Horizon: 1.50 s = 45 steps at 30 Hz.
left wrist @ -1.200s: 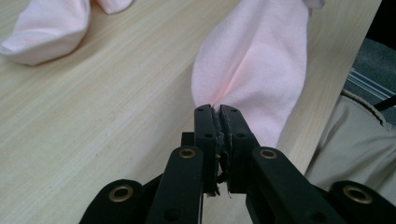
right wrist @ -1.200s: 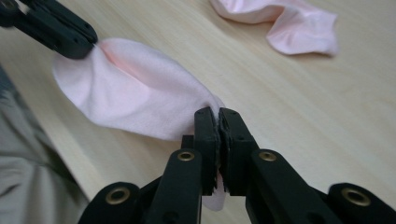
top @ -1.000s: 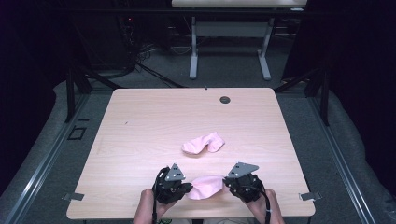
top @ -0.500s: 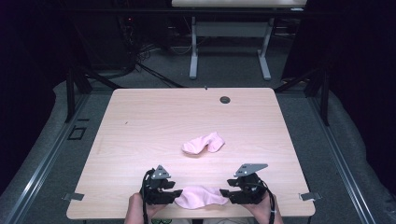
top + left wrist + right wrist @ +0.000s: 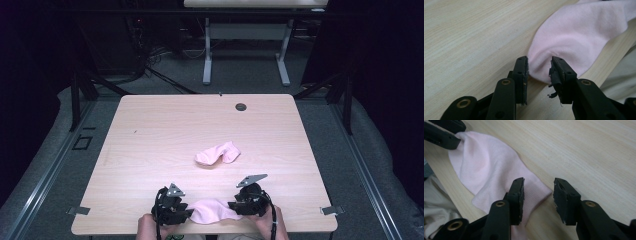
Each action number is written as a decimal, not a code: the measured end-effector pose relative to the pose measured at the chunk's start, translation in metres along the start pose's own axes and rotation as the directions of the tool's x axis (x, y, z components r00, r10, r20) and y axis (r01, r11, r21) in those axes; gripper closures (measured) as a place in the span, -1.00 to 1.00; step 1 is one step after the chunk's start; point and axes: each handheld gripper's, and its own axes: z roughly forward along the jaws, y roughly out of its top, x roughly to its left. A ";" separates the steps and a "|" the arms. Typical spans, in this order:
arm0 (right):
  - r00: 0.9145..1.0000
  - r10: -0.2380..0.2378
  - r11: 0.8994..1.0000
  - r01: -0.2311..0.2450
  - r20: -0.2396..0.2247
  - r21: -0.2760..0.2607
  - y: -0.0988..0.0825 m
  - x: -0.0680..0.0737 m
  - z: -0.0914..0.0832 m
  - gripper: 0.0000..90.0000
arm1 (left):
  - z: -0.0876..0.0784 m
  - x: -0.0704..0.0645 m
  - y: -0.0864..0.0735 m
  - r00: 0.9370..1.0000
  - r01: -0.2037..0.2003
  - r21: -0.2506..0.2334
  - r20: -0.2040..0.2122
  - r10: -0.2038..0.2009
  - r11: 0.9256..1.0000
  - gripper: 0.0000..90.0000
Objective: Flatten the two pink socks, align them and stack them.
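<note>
A pink sock (image 5: 212, 210) lies flat on the table (image 5: 150, 140). At each end of it, the left gripper (image 5: 186, 214) and the right gripper (image 5: 234, 206) have let go, their jaws just closing in a bit.

No text, label, brand or number can be read in any view. No sign is seen either.

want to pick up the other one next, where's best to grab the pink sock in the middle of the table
Take the pink sock at its raised far-right end, coming straight down with the jaws across its width. That end bunches up off the table, while the left end lies flat and gives less to pinch.
</note>
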 end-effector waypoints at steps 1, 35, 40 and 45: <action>1.000 0.000 1.000 0.000 0.000 0.000 0.000 0.000 0.000 0.36 | 0.000 0.000 0.000 1.000 0.000 0.000 0.000 0.000 1.000 0.53; 0.990 -0.080 0.997 0.081 0.115 -0.008 -0.004 -0.009 -0.012 0.86 | 0.009 0.002 0.028 0.990 -0.138 0.028 -0.013 0.139 0.990 0.93; 0.994 -0.062 0.998 0.063 0.087 -0.014 -0.006 -0.015 -0.011 0.46 | 0.009 0.007 0.028 0.992 -0.127 0.012 -0.009 0.127 0.992 0.31; 0.997 -0.036 0.998 0.040 0.062 -0.057 -0.004 -0.023 -0.020 -0.01 | 0.001 0.017 0.028 0.997 -0.075 -0.039 -0.032 0.074 0.996 -0.33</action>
